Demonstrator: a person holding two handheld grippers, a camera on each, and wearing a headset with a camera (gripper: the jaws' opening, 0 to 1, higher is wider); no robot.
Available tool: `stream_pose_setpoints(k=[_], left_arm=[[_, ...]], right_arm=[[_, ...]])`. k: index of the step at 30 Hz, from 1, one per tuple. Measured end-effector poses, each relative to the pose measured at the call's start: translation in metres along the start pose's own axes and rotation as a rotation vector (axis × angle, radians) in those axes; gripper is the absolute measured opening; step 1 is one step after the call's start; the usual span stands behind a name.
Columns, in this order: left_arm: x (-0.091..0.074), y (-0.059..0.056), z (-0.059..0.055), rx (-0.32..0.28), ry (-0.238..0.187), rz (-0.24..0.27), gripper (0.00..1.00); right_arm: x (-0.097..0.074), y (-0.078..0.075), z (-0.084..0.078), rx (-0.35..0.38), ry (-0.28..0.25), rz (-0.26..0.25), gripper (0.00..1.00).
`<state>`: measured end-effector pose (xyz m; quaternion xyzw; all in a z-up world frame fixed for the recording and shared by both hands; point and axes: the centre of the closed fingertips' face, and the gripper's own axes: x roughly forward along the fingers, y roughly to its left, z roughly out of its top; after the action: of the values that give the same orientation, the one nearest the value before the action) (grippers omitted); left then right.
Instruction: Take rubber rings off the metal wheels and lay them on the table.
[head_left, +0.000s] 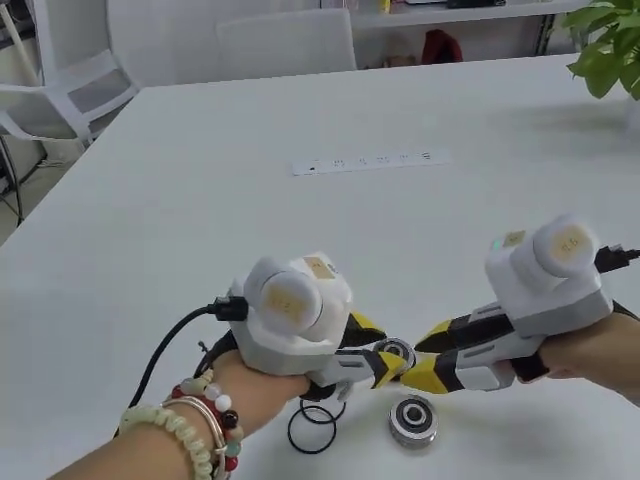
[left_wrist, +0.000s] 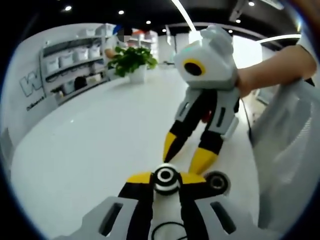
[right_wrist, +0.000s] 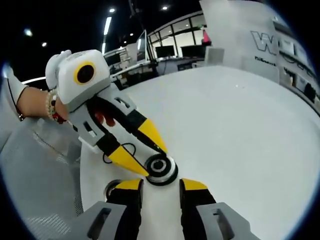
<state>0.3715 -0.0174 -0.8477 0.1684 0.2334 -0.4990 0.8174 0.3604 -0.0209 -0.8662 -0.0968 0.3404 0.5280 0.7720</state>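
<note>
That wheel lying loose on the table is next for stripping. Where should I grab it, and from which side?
I'd take the loose wheel across its outer rim, from straight above. It lies flat on the table, hole up, so the rim's opposite sides are free, while its faces give the jaws nothing to close on. The open right tool is nearest.

The left gripper and right gripper match — white rounded tops, grey bodies, black jaws tipped yellow. A black cable leaves the left one; beaded bracelets ring that wrist.
</note>
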Motion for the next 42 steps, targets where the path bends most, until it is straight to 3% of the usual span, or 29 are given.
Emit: stream_pose_setpoints(k=[5, 10, 16, 27, 42], left_arm=[[0.0005, 0.0035, -0.0009, -0.054, -0.010, 0.011, 0.15], [0.0005, 0.0005, -0.0014, -0.016, -0.007, 0.010, 0.14], [0.0003, 0.0008, -0.0013, -0.023, -0.011, 0.009, 0.14], [-0.0003, 0.0007, -0.0013, -0.025, -0.020, 0.002, 0.14], [-0.0028, 0.0013, -0.0026, -0.024, -0.024, 0.003, 0.14]], right_arm=[[0.0012, -0.0017, 0.0005, 0.011, -0.009, 0.000, 0.25], [0.0031, -0.0004, 0.0000, -0.015, -0.004, -0.003, 0.20], [0.0024, -0.0006, 0.0011, -0.026, -0.012, -0.003, 0.18], [0.0016, -0.0005, -0.0013, -0.139, 0.009, -0.004, 0.11], [-0.0002, -0.0026, 0.0004, -0.168, 0.028, -0.031, 0.02]])
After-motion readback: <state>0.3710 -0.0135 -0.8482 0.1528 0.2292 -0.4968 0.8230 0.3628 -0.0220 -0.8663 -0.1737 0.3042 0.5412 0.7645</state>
